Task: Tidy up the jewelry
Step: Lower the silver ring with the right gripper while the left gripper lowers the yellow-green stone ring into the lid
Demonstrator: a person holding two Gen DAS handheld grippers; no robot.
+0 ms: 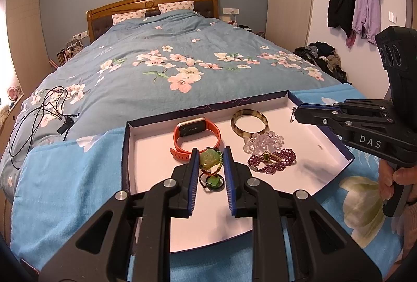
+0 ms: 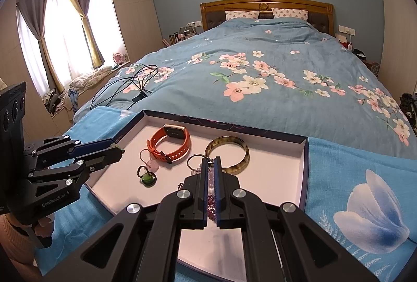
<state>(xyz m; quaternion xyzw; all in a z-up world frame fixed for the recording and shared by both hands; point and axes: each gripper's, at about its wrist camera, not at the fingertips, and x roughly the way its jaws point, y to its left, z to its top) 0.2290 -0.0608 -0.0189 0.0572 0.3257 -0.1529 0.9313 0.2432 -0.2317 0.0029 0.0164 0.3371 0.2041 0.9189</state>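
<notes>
We are pinching pale green carved jade pendant (image 1: 209,158) in left gripper (image 1: 210,151) above shallow white-lined box (image 1: 146,151); right gripper (image 2: 211,161) clamping thin silver ring (image 2: 195,161).

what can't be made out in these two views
Right wrist view: purple bead bracelet mostly hidden behind the right gripper holding the metal ring.
Left wrist view: sides of the jade pendant covered by the left gripper.
Both views: orange watch screen too small to read.

We see the box lid (image 1: 336,144) on the bed (image 1: 156,68). In it, the watch (image 1: 196,136) lies at ten o'clock, the bangle (image 1: 249,123) at one, the bead bracelets (image 1: 271,151) before the bangle.
</notes>
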